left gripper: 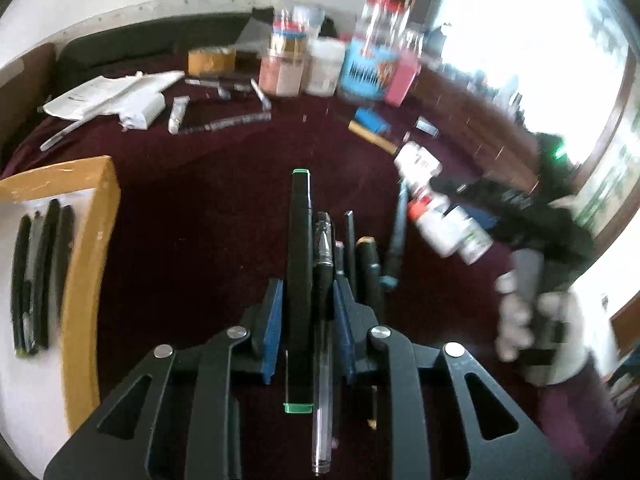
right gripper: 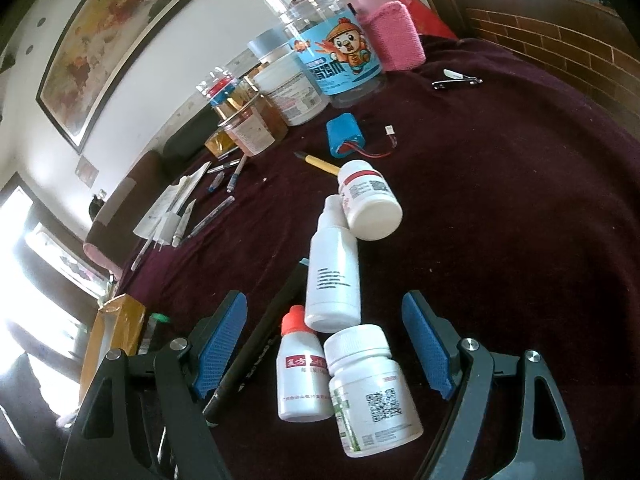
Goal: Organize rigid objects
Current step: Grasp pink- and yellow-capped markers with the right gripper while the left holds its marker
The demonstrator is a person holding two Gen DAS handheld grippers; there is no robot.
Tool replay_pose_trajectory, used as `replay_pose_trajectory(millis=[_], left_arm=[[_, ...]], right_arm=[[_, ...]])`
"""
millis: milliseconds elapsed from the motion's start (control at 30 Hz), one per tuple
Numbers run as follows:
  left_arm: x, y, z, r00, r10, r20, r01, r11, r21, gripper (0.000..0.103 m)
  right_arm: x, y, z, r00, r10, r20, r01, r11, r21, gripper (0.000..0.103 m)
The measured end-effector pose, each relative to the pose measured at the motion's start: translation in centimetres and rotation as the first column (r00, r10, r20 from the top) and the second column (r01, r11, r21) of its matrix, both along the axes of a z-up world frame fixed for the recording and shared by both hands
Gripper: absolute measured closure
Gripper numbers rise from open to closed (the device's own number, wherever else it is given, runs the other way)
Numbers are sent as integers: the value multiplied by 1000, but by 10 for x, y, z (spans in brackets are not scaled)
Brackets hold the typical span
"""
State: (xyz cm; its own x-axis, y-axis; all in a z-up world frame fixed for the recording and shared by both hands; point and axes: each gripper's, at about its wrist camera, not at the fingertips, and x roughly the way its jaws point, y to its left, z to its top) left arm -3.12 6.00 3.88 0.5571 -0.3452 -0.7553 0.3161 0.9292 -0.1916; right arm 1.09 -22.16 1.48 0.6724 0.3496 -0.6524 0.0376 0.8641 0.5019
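Observation:
My left gripper [left gripper: 307,308] is shut on a black marker with green ends [left gripper: 301,280] and a clear pen [left gripper: 323,320], above the maroon cloth. Several dark pens [left gripper: 366,268] lie just right of it. My right gripper [right gripper: 326,352] is open, its blue pads on either side of a group of white medicine bottles: a red-capped one [right gripper: 302,376], a QR-code one [right gripper: 370,392] and a tall one [right gripper: 333,276]. Another white bottle [right gripper: 368,200] lies farther off. A black pen [right gripper: 256,348] lies by the left pad.
A yellow-rimmed tray [left gripper: 86,264] at the left holds several dark pens [left gripper: 40,272]. Jars [right gripper: 328,48], a pink-sleeved bottle [right gripper: 392,28], a blue battery pack [right gripper: 346,136], papers [left gripper: 104,98] and loose pens [left gripper: 224,122] crowd the far side. A brick wall [right gripper: 560,36] lies at right.

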Motion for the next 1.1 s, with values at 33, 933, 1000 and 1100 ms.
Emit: replay_pose_trajectory(millis=[33, 933, 1000, 1100], left_arm=[[-7, 6, 7, 1000, 5, 14, -5, 1000, -29, 82], [-30, 34, -26, 992, 99, -76, -100, 995, -6, 79], [-22, 29, -26, 995, 84, -61, -83, 996, 28, 84], [-16, 21, -26, 997, 68, -32, -65, 995, 79, 91]], right_arm=[[0, 1, 0, 1000, 2, 2, -2, 1000, -5, 28], [-66, 128, 17, 952, 300, -55, -304, 949, -81, 43], [-65, 119, 14, 958, 275, -79, -282, 955, -90, 46], [-69, 124, 12, 947, 303, -106, -313, 945, -92, 49]])
